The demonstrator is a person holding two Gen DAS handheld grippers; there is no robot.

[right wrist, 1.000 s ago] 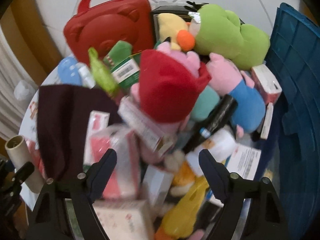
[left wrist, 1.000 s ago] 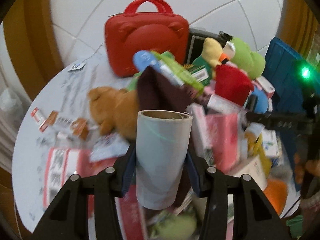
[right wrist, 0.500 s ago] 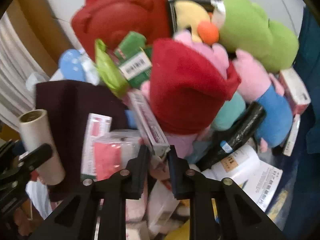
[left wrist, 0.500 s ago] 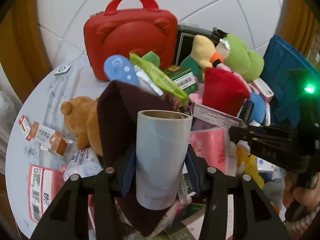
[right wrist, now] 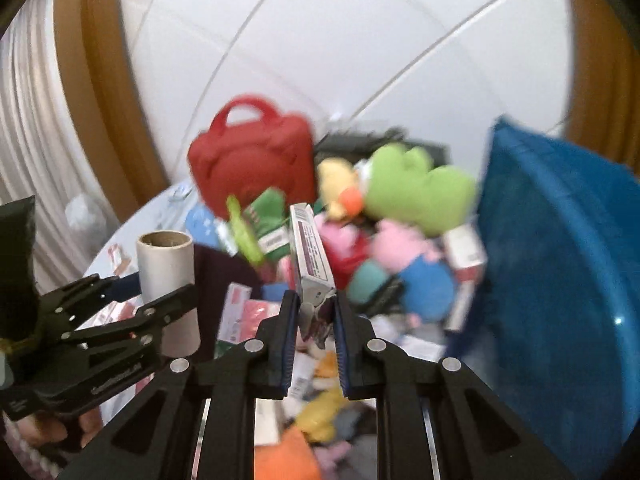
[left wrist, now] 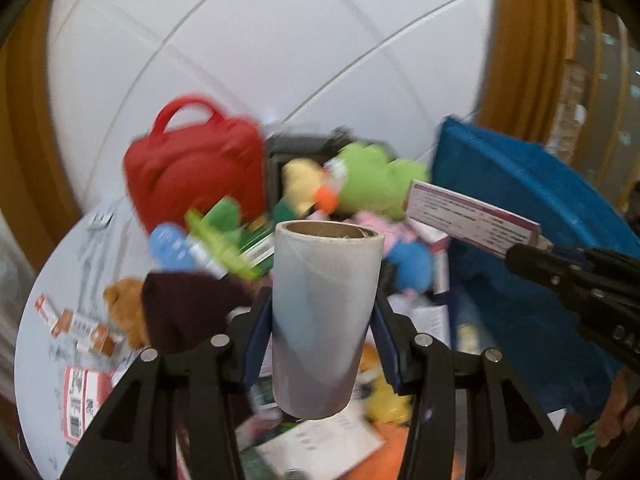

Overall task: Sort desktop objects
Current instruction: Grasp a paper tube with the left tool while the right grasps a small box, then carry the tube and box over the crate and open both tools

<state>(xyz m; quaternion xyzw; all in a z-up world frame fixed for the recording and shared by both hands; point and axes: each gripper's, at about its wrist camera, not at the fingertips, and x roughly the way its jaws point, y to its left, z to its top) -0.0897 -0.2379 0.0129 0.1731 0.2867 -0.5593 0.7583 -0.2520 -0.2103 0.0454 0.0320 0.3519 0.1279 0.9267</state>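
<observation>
Left claw [left wrist: 324, 332] held a grey cardboard tube [left wrist: 325, 316] upright between its blue pads, as it had a second before, but both cameras had since tipped upward, so that the white wall filled the upper half of each view. Right claw [right wrist: 315, 320], spread wide a second earlier and closed low in the pile half a second earlier, was now clamped on a narrow purple-and-white box [right wrist: 311, 258], lifted clear of the heap. In the left wrist view that box [left wrist: 472, 219] stood at 2 o'clock from the tube, in front of the blue bin [left wrist: 532, 240]. The pile on the white worktop [left wrist: 76, 264] lay below: red case [left wrist: 196, 172] at 10 o'clock, green plush [left wrist: 376, 182] at 12 o'clock, brown teddy [left wrist: 124, 308] and dark cloth [left wrist: 188, 308] at 9 o'clock. Motion blur softened the pile's details.
</observation>
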